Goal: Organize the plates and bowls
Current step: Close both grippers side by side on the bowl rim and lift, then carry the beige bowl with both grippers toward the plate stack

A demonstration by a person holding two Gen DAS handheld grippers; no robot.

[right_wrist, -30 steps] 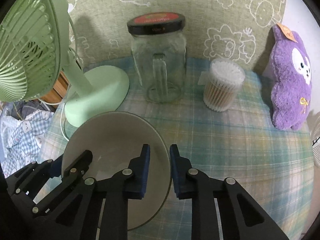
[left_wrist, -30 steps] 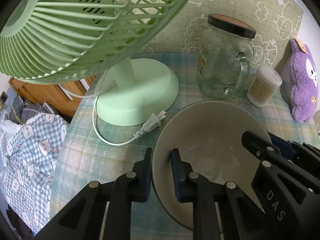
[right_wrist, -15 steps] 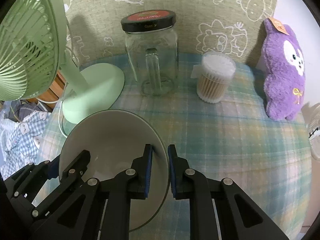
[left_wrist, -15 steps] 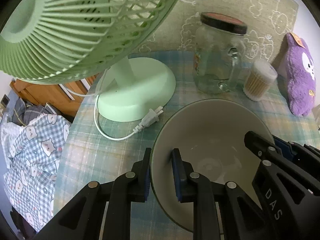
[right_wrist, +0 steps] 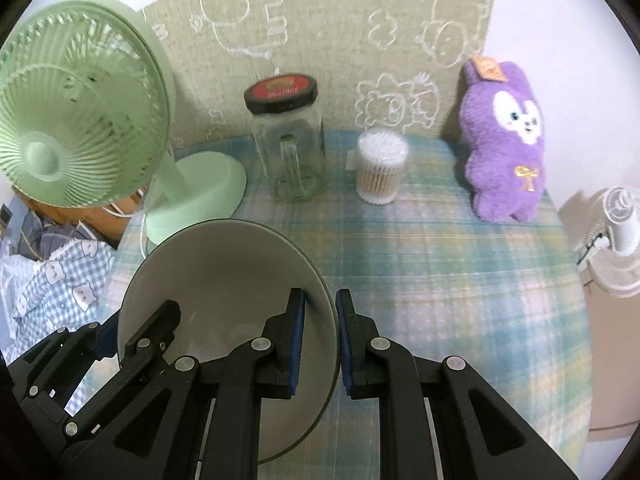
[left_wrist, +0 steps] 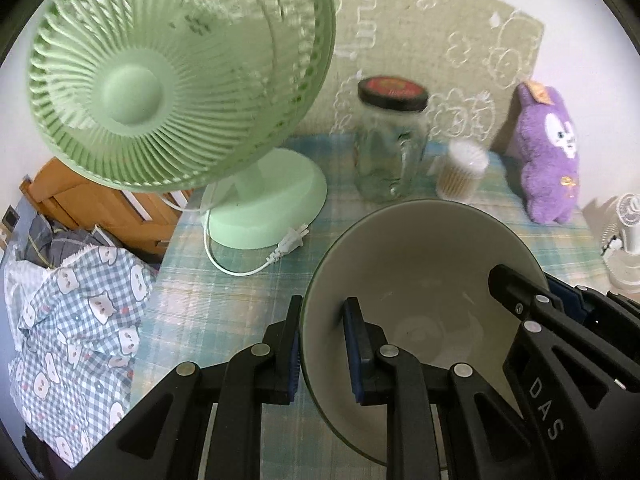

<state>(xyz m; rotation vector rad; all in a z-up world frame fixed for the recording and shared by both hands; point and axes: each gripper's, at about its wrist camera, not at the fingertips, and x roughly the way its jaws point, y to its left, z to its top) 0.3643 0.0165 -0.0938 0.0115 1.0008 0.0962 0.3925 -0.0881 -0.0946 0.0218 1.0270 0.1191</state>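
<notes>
A table covered in a blue-green plaid cloth [right_wrist: 460,280] fills most of both wrist views, backed by a beige woven panel with white doodle drawings [right_wrist: 340,20] standing against the wall. On the cloth's left side stands a pale green plastic desk fan [left_wrist: 176,76], its round base [left_wrist: 268,204] resting on the table and its white power cord and plug [left_wrist: 288,242] lying loose beside the base. Nearest the cameras is the task's thing, a wide round ceramic bowl with a pale grey-white inside and a dark green outside [left_wrist: 424,276], tilted and held above the cloth between the two tools. The left gripper [left_wrist: 322,344] pinches the bowl's left rim, one blue-padded finger outside the wall and one inside. The right gripper [right_wrist: 320,340] is clamped the same way on the opposite rim, the wall caught between its pads. At the back right a fuzzy purple plush rabbit with a white face [right_wrist: 508,152] sits upright against the panel. In the middle at the back stands a clear glass handled jar with a black-rimmed red lid [right_wrist: 290,144], and just to its right a small clear tub of cotton swabs [right_wrist: 380,172]. A small white fan [right_wrist: 618,224] shows at the far right edge.
</notes>
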